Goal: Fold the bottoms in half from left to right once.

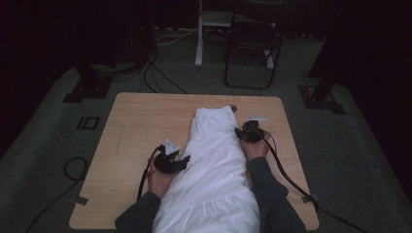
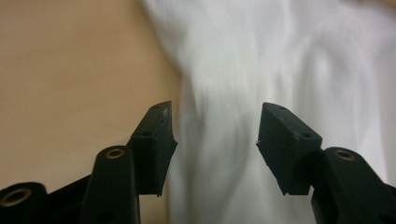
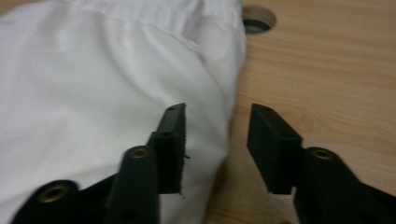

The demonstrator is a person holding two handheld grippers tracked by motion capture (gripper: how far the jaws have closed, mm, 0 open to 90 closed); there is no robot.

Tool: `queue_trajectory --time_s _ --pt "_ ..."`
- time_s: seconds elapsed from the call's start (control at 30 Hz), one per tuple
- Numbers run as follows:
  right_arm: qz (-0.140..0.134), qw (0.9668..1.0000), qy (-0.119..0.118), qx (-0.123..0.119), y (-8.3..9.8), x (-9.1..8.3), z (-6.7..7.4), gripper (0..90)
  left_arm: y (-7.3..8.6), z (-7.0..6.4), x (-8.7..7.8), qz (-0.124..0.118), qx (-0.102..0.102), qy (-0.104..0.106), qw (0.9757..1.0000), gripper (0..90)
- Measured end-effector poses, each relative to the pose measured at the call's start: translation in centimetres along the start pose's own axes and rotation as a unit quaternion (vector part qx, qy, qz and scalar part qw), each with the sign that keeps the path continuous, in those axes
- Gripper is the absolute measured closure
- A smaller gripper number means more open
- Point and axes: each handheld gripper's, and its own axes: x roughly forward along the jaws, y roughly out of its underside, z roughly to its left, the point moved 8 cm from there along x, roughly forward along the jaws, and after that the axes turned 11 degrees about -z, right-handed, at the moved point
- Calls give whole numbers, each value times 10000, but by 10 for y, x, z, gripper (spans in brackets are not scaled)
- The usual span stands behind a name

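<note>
We note the left gripper [image 1: 186, 159] at the left edge of the white garment [image 1: 214, 165], jaws held apart over the cloth with nothing clamped between them. The garment lies lengthwise down the middle of the wooden table [image 1: 136, 126], running toward the person. The right gripper [image 1: 238, 131] sits at the garment's right edge near its top, jaws apart astride the hem, gripping nothing.

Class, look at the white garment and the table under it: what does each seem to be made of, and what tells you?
White gathered garment: apparently thin woven cloth, matte; soft folds and a gathered band at its far end suggest it. Light tan table: wood or wood-look laminate, smooth; grain lines show, but which one is unclear.
</note>
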Motion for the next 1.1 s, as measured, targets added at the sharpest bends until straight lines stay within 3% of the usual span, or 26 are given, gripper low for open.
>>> queue_trajectory --time_s 0.07,0.17,0.23,0.33,0.4,0.47,0.63,0.83,0.97,1.03,1.1 --pt "-13 10000 -63 -69 0 0 6 518 -14 4 16 -96 -85 52 9999 440" --pt "150 9998 -105 -115 10 7 13 513 -22 8 46 31 -25 59 10000 432" --pt "267 9995 -86 -120 18 12 15 510 -17 8 63 213 -78 63 9997 431" --pt "217 9996 -58 -159 23 14 17 507 2 7 79 562 -6 8 9984 434" --pt "240 9995 -65 -218 24 12 17 507 9 7 81 544 -190 30 9983 434" --pt "213 9994 -46 -271 25 10 19 506 12 9 77 482 -335 -8 9983 438" --pt "156 9994 32 -298 34 -2 28 516 21 2 59 468 -389 -182 9980 445" --pt "146 9988 -171 -427 51 -29 52 535 38 -14 23 449 -564 -208 9972 445" --pt "115 9974 -403 -585 61 -45 67 557 46 -24 4 505 -795 -76 9955 445" --pt "117 9970 -441 -626 63 -49 70 563 42 -23 -1 591 -851 24 9946 438" --pt "120 9969 -452 -633 64 -49 70 565 26 -15 -2 417 -823 37 9957 424"
